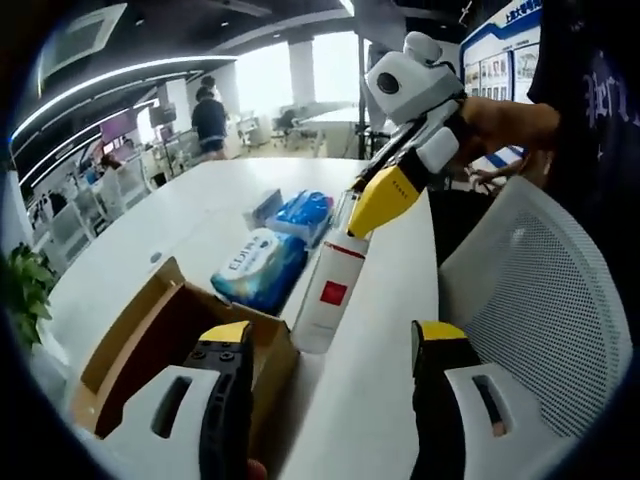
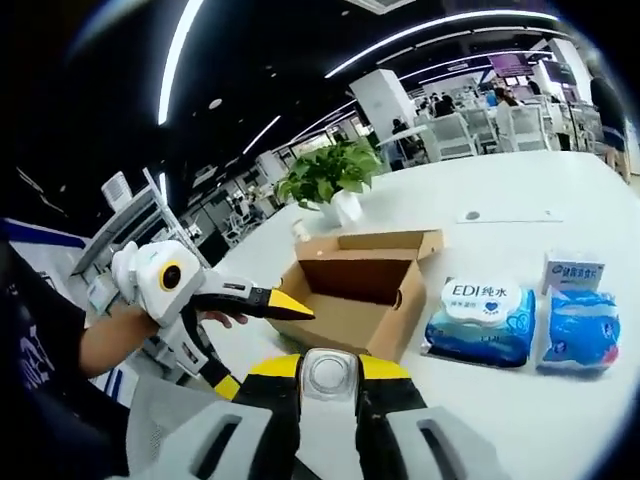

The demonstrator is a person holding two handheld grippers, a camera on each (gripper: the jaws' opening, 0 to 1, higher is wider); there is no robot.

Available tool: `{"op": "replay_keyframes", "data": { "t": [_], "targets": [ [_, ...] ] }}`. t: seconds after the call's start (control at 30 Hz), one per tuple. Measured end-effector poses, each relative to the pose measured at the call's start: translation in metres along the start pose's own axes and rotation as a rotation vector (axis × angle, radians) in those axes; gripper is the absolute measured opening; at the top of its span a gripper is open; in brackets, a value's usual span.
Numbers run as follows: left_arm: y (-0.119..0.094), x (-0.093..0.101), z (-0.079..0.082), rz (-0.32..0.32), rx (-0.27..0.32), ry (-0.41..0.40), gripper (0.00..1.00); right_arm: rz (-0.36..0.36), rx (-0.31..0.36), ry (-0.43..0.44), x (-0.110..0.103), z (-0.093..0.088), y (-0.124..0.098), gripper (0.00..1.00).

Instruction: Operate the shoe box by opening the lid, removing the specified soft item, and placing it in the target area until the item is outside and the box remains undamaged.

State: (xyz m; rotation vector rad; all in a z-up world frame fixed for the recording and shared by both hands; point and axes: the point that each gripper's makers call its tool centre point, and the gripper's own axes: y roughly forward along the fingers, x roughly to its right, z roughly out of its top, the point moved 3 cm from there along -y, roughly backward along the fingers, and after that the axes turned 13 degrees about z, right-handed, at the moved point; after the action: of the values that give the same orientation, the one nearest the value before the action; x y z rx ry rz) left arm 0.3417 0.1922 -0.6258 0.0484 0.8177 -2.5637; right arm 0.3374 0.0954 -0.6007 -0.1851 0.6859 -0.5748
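The brown cardboard shoe box (image 1: 150,335) (image 2: 355,290) lies open on the white table, its flaps spread and its inside dark. Beside its right corner is a tall white bottle (image 1: 328,290) with a red label, tilted a little. My right gripper (image 1: 358,225) (image 2: 327,375) is shut on the bottle's round white cap (image 2: 327,372). My left gripper (image 1: 335,345) (image 2: 258,345) is open and holds nothing, low at the box's near corner. A soft white and blue wipes pack (image 1: 258,268) (image 2: 480,320) lies on the table outside the box.
A blue soft pack (image 1: 305,215) (image 2: 580,330) and a small white and blue carton (image 1: 262,207) (image 2: 572,270) lie past the wipes. A potted plant (image 2: 330,175) stands behind the box. A white mesh chair (image 1: 540,300) is at the table edge. People and desks fill the background.
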Motion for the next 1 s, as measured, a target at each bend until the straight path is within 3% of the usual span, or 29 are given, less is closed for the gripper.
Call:
{"op": "replay_keyframes", "data": {
  "t": [0.47, 1.0],
  "targets": [
    [-0.009, -0.003, -0.001, 0.026, 0.0, -0.054, 0.75, 0.017, -0.12, -0.201, 0.011, 0.028, -0.011, 0.15],
    [-0.029, -0.016, -0.005, 0.088, 0.021, -0.146, 0.84, 0.036, -0.219, -0.32, 0.02, 0.05, -0.009, 0.15]
  ]
}}
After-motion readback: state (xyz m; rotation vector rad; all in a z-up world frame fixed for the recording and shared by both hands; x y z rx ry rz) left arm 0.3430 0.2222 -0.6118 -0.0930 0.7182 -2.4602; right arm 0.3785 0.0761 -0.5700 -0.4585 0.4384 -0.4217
